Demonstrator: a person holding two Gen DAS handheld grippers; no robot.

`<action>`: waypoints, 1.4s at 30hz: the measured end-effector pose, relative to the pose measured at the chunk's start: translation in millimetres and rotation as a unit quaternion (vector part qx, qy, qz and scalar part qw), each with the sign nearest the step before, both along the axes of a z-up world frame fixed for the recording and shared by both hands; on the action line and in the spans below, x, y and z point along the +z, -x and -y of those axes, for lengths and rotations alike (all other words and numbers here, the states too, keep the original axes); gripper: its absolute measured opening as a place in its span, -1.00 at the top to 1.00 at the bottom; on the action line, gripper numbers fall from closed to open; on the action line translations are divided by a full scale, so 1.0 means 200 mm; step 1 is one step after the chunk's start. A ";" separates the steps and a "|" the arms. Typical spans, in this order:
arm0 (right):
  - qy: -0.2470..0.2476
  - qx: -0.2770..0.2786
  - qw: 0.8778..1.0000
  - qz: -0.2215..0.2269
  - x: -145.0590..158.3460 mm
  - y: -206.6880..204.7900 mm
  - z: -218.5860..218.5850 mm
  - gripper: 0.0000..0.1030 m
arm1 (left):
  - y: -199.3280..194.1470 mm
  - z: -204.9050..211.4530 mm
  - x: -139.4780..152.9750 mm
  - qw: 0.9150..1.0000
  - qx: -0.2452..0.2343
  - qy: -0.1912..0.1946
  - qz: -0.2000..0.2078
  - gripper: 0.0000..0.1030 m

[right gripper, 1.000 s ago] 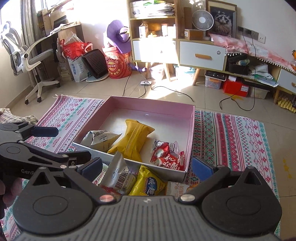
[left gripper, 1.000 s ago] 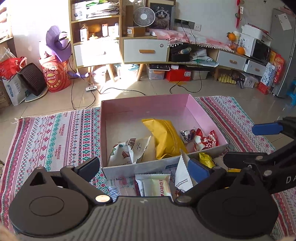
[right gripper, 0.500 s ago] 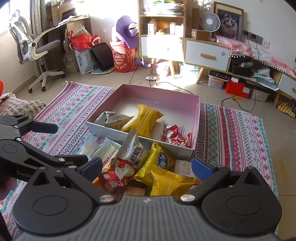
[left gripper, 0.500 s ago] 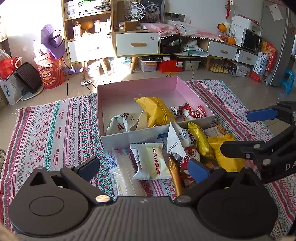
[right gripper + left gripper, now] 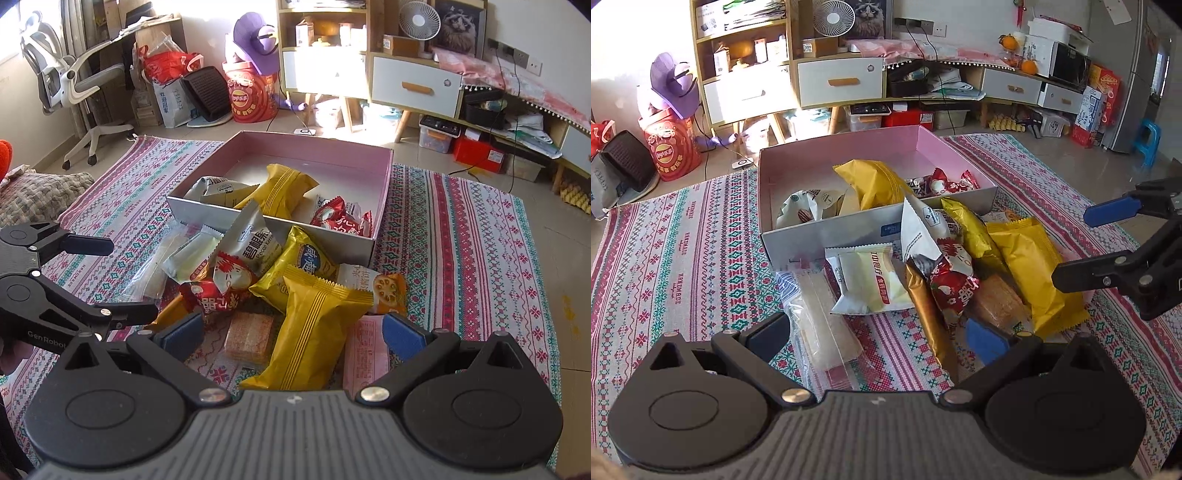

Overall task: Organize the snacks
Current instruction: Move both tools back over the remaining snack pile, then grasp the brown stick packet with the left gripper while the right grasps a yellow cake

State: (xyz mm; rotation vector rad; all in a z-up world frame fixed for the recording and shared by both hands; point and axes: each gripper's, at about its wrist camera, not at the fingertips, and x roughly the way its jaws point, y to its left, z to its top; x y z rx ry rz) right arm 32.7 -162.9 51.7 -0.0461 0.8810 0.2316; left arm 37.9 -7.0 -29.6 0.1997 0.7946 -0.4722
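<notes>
Both grippers, left gripper [image 5: 877, 332] and right gripper [image 5: 291, 330], wide apart, empty; grey packet [image 5: 255, 245] reads "Pecan Kernel".

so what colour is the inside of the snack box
Pink inside the box; clearest in the right wrist view.

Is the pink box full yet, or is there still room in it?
Still room. The pink box holds only a few packets near its front wall; the back floor is bare, and a pile of snacks lies outside.

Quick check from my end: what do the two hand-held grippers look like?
Both look alike. The left hand-held gripper and the right hand-held gripper have black linkage arms, round pivot housings, silver pins, blue finger pads and a grey ribbed body. White "GenRobot" lettering marks the left one.
</notes>
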 end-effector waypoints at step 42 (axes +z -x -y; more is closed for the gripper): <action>-0.006 -0.010 0.999 -0.052 -0.11 -0.04 -0.02 0.26 | -0.10 0.07 -0.13 0.996 -0.002 0.030 -0.084 0.72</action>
